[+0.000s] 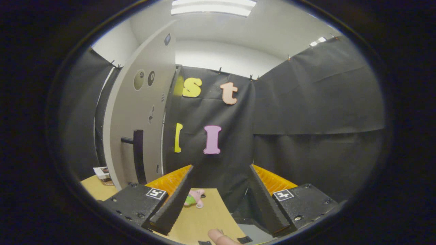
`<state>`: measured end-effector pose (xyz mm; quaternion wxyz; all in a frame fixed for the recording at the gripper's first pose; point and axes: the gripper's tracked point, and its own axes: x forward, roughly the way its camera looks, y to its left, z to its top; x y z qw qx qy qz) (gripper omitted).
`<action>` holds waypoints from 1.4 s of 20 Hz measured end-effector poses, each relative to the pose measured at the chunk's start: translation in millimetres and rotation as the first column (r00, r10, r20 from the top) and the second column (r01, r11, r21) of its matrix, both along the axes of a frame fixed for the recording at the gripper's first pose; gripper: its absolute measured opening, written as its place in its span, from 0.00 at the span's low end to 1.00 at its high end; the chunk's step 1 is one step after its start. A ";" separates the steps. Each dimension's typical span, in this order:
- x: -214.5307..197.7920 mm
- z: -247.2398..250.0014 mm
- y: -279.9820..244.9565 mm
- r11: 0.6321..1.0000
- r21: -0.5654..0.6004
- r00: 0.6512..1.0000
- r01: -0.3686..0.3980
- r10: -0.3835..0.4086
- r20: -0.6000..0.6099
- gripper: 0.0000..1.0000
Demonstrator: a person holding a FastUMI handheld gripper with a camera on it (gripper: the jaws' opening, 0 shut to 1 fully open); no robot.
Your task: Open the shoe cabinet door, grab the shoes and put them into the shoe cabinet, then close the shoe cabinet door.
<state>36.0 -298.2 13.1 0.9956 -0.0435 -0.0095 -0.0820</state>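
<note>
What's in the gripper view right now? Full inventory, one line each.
cabinet door: 1, pale grey, standing open left of the fingers.
door handle: 1, black bar, low on the door.
small shoe: 1, pink with green, on the table between the fingers, next to the left one.
table: 1, tan wood, below and between the fingers.
printed booklet: 1, white and brown, on the table beside the door's foot.
booth wall: black cloth, beyond the fingers and to the right.
ceiling light: 1, white, overhead.
fingertip: 1, person's, at the near table edge.
gripper: 1, fingers wide apart, holding nothing.
</note>
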 end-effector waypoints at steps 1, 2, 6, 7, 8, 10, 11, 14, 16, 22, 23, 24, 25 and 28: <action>7.0 -3.1 12.7 0.999 0.028 0.999 -0.031 0.031 -0.010 0.99; 11.1 -7.5 27.5 0.996 0.054 0.997 -0.069 0.070 -0.022 0.99; 17.5 -9.8 60.4 0.996 -0.015 0.996 -0.094 0.093 -0.013 0.91; 14.8 -7.4 65.3 0.996 -0.043 0.997 -0.082 0.082 0.001 0.91; 14.3 -5.5 75.3 0.996 -0.031 0.996 -0.088 0.088 0.009 0.91; 12.2 -12.1 106.4 0.990 0.047 0.991 -0.134 0.135 -0.008 0.91; 10.4 -16.1 118.8 0.985 0.080 0.988 -0.153 0.155 -0.017 0.91; 11.1 -27.1 145.0 0.983 0.098 0.986 -0.157 0.162 -0.049 0.91; 11.1 -19.1 161.6 0.988 0.063 0.989 -0.144 0.145 -0.019 0.91; 14.6 -24.3 214.8 0.981 0.088 0.985 -0.172 0.172 0.011 0.91; 16.2 -28.7 224.9 0.976 0.096 0.980 -0.198 0.198 0.004 0.91; 18.2 -31.1 231.8 0.970 0.106 0.975 -0.219 0.220 0.002 0.91; 20.2 -31.4 239.1 0.964 0.123 0.972 -0.234 0.234 0.010 0.91; 27.5 -35.8 257.4 0.954 0.161 0.967 -0.255 0.252 0.038 0.92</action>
